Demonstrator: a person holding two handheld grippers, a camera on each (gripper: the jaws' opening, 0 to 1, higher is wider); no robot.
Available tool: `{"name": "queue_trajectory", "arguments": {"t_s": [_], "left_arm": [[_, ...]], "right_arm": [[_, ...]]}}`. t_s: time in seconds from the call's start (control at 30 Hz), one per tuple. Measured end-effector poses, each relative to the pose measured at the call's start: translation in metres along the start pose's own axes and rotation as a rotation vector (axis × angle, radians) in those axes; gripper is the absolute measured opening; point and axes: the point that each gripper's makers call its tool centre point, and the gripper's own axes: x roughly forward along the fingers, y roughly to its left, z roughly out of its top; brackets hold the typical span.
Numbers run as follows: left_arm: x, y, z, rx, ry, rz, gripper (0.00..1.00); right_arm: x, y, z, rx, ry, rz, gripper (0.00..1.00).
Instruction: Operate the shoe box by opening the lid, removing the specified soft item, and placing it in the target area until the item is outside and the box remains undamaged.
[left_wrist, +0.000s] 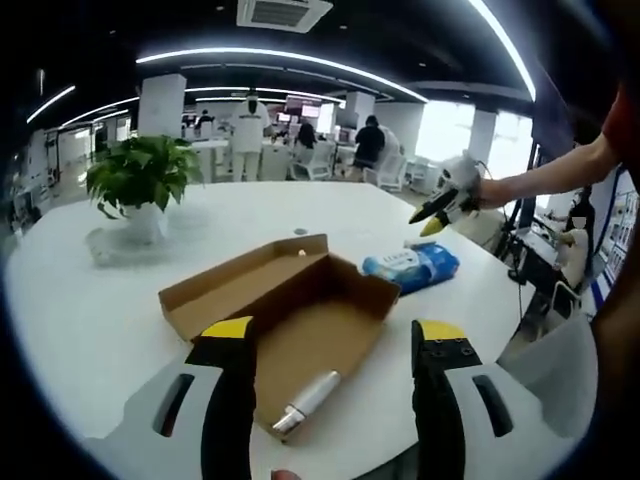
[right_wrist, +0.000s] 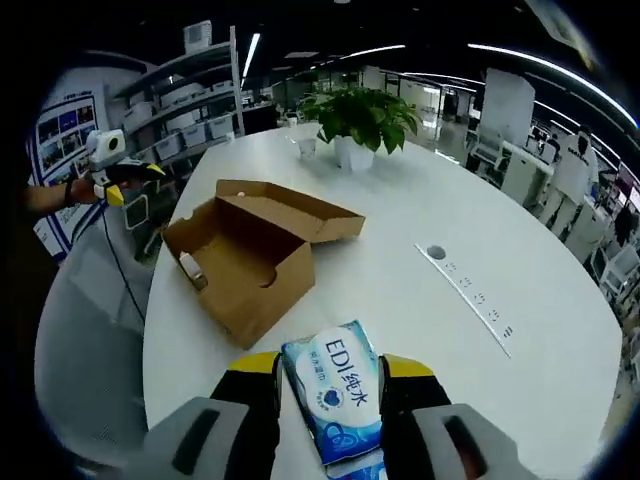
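Note:
The brown cardboard shoe box (left_wrist: 300, 300) lies with its lid folded back on the white round table (left_wrist: 90, 320). A white tube (left_wrist: 310, 398) rests inside it near my left gripper (left_wrist: 334, 330), which hovers open over the box's near end. The soft blue wipes pack (left_wrist: 412, 266) lies on the table right of the box. My right gripper (left_wrist: 440, 208), held by a hand, hangs just above that pack. In the right gripper view the pack (right_wrist: 335, 395) sits between the parted jaws of the right gripper (right_wrist: 330, 365), with the box (right_wrist: 250, 250) beyond and the left gripper (right_wrist: 120, 172) at far left.
A potted green plant (left_wrist: 140, 175) (right_wrist: 360, 120) stands on the table past the box. A socket strip (right_wrist: 470, 285) is set into the tabletop. A grey chair (right_wrist: 85, 330) stands by the table edge. People and desks fill the background.

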Motion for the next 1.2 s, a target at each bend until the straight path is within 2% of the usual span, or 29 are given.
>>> {"name": "queue_trajectory", "arguments": {"t_s": [0.4,0.63,0.8,1.2], "left_arm": [[0.001,-0.010,0.003,-0.002,-0.016,-0.014,0.62],[0.002,-0.011,0.002,0.002,-0.016,-0.028,0.62],[-0.002,-0.007,0.001,-0.010,-0.020,-0.024,0.62],[-0.010,0.001,-0.005,-0.034,-0.021,-0.009,0.62]], "right_arm": [[0.003,0.044,0.007,-0.026,-0.011,0.031,0.38],[0.012,0.072,0.018,-0.021,-0.032,0.076,0.38],[0.025,0.095,0.022,-0.039,-0.031,0.111,0.38],[0.058,0.129,0.039,-0.056,-0.033,0.183,0.37]]}}
